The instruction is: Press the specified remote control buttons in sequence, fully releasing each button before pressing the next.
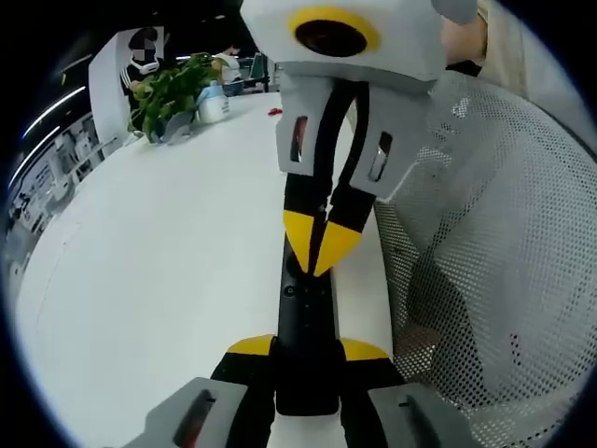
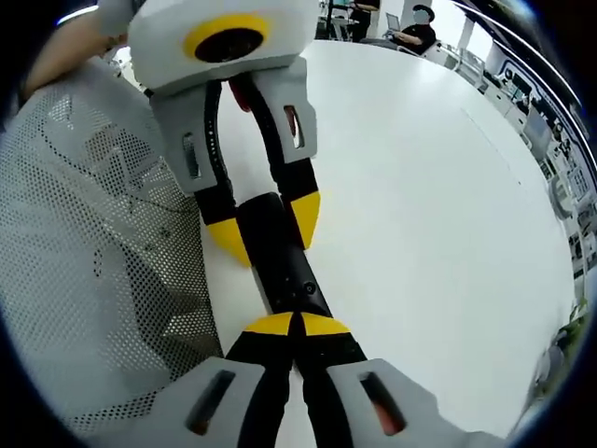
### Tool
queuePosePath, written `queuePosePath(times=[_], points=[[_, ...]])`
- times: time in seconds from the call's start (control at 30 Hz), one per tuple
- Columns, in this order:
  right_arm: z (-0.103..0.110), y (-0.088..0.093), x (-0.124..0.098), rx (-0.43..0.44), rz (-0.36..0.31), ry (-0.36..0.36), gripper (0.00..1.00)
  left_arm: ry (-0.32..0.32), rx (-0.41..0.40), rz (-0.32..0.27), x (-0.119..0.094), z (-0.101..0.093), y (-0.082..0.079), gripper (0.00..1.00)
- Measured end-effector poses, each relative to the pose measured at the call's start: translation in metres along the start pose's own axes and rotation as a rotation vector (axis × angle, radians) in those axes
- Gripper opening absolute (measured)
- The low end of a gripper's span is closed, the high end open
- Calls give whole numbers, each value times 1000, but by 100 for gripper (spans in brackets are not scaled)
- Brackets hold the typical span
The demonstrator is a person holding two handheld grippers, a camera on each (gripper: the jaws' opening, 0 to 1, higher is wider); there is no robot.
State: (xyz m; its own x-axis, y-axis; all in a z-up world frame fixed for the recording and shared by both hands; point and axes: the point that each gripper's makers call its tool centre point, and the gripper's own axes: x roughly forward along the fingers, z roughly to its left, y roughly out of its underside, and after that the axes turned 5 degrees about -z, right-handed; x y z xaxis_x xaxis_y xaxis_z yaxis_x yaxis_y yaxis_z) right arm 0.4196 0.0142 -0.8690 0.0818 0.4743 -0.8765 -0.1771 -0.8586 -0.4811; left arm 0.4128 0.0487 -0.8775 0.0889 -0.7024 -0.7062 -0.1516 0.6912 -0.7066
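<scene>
The remote [image 1: 306,327] is clamped by the left hand-held gripper [image 1: 308,350] at the counter [image 1: 159,271] edge; the right hand-held gripper [image 2: 296,325], tips closed, is set on it.

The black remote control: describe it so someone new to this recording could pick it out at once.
Start at the white table. Near its edge, beside the white mesh chair back, lies a long, narrow black remote control. The left gripper clamps one end between its yellow-tipped jaws, while the right gripper, jaws closed, points its tips at the buttons. It is the one dark bar on the pale surface.
</scene>
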Motion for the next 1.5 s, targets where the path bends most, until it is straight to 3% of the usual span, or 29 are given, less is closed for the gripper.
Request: queuePosePath(times=[0.1, 0.17, 0.3, 0.53, 0.8, 1.5], points=[[-1, -3, 0, -16, 4, -7, 0, 0, 0, 0, 0, 0, 0, 25], [-11, -7, 0, -63, -2, 32, 0, 0, -1, 0, 0, 0, 0, 25], [-8, -6, 2, -96, 41, -7, 0, 0, -3, -1, 0, 0, 0, 25], [-2, -4, 2, -87, 31, -34, 0, 0, -4, -2, 0, 0, 0, 25], [-4, -4, 3, -11, 23, -57, 0, 0, -4, -1, 0, 0, 0, 25], [-7, -4, 3, -9, 48, -95, 0, -2, 0, 0, 0, -1, -1, 25]])
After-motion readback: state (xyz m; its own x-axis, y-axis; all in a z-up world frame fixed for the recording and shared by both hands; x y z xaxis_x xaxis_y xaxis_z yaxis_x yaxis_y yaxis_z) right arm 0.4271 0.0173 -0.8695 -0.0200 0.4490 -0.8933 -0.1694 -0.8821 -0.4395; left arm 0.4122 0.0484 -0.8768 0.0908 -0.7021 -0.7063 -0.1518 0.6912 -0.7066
